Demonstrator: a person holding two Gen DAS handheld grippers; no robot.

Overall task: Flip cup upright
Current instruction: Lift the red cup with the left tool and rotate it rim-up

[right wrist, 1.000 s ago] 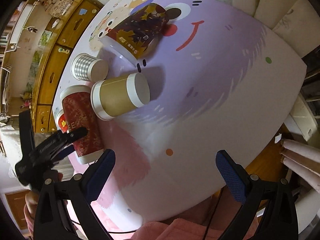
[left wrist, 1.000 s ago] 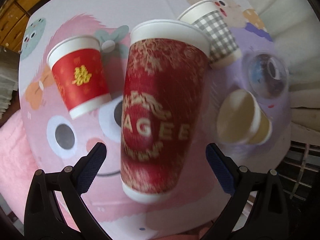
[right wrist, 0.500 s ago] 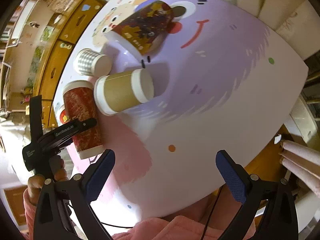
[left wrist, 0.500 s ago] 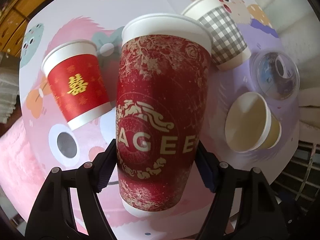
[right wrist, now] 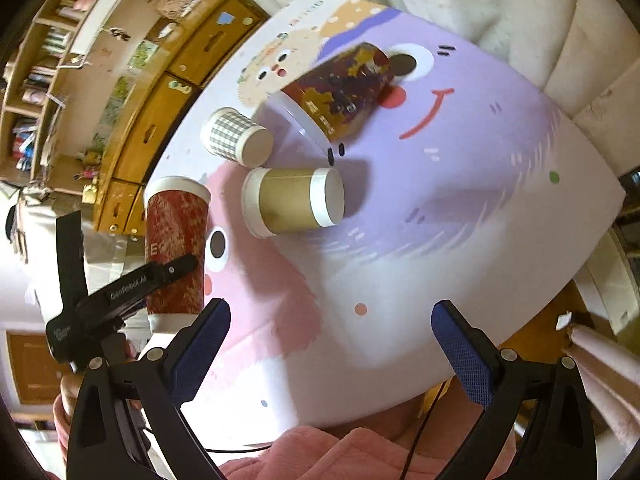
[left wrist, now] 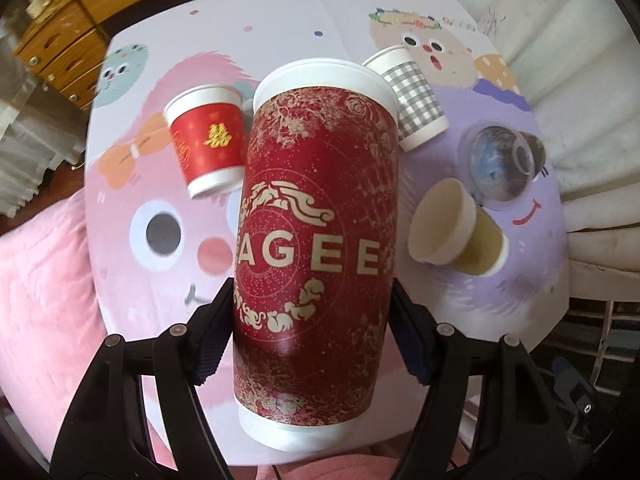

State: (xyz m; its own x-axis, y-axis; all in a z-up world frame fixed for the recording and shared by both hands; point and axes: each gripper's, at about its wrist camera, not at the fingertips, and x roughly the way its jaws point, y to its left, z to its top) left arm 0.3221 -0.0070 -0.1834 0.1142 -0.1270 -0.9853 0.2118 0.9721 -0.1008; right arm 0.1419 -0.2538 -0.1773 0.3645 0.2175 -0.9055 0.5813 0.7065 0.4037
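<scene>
Left wrist view: the left gripper clamps the tall red cup, its ribbed blue pads pressed on either side of the lower body. The tall red cup is a tapered paper cylinder with gold filigree print, a white rolled rim at the top and a white base band at the bottom; it appears raised off the table, though contact is hard to judge. Left of the tall red cup stands a short red cup with a gold character, rim up. Right of and behind it a grey checked cup stands rim up, partly hidden. Further right a tan cup lies on its side, mouth toward the camera, just beside a clear plastic cup also lying down. The table is smooth, cartoon-printed, with rounded corners.

Right wrist view: the tall red cup sits near the table's left edge. The right gripper hangs wide apart and empty over bare tabletop, well right of that cup, near the front edge.
</scene>
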